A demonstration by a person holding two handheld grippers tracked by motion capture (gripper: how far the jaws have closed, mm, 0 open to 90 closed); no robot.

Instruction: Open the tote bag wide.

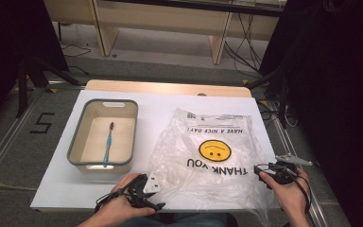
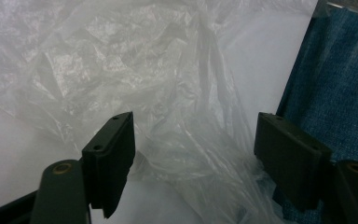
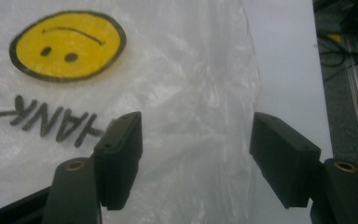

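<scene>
Clear plastic bag [image 1: 208, 151] spread flat on the white counter [image 1: 156, 109], just right of the grey bin [image 1: 103, 135], smiley face [image 1: 214, 150] and "THANK YOU" print upside down toward the near edge. Blue toothbrush [image 1: 108, 144] lying inside the bin. Left claw [image 1: 157, 197] at the bag's near left corner, jaws apart, crumpled film [image 2: 186, 135] lying between them but not pinched. Right claw [image 1: 261, 171] at the bag's near right edge, jaws apart likewise, the film's edge [image 3: 200, 140] running between them, unclamped. Smiley just beyond the right claw, up and left in the right gripper view. Both hands low at the counter's near edge.
</scene>
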